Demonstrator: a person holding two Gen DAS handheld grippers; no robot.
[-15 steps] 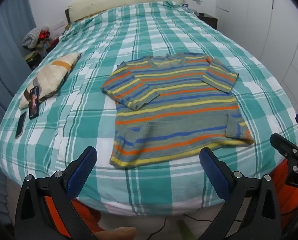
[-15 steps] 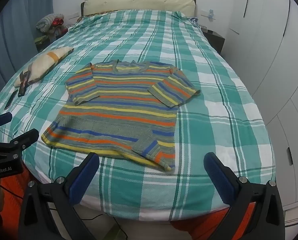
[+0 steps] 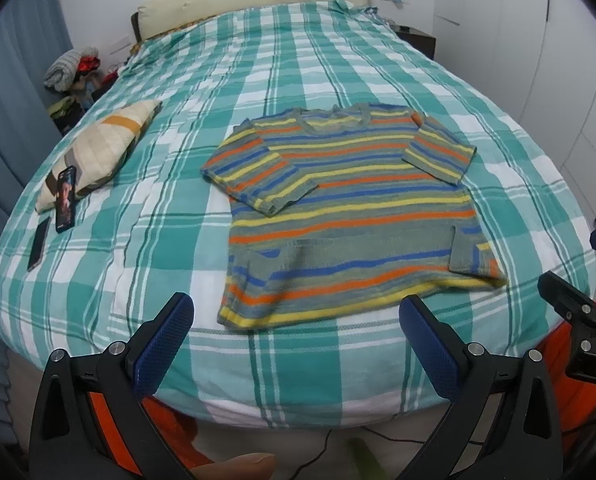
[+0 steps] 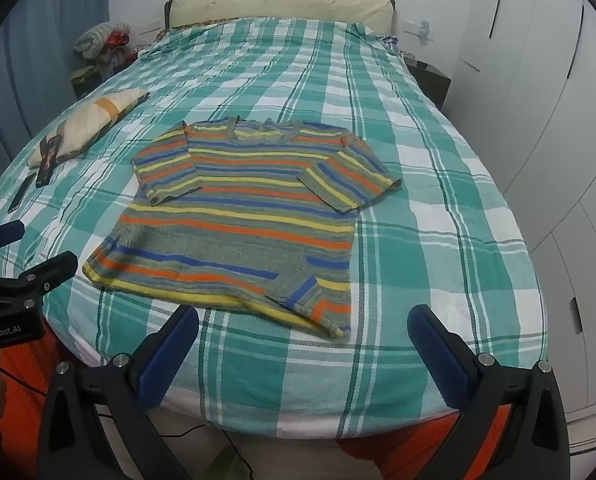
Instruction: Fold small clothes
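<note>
- Both grippers are held spread wide with nothing between the pads: the left gripper (image 3: 294, 332) and the right gripper (image 4: 304, 344) hang over the foot edge of the bed (image 4: 438, 216), angled down toward it, and neither touches cloth.
- Just beyond the fingertips, the yellow hem (image 3: 338, 308) of the striped sweater (image 3: 346, 208) is met first; it lies at 12 o'clock from the left gripper and between 11 and 12 o'clock from the right gripper.
- The sweater's long axis is seen running from the hem, nearest the grippers, away to the neckline (image 4: 262, 132) at the far end, with both sleeves already laid in across the chest.
- The left hem corner is judged nearer the left gripper, the right corner nearer the right gripper, so a hem-to-collar fold is likely taken by both together.
- Farther off, at 10 o'clock, a pillow (image 3: 102, 148) and a phone (image 3: 66, 196) lie well apart from the sweater.
</note>
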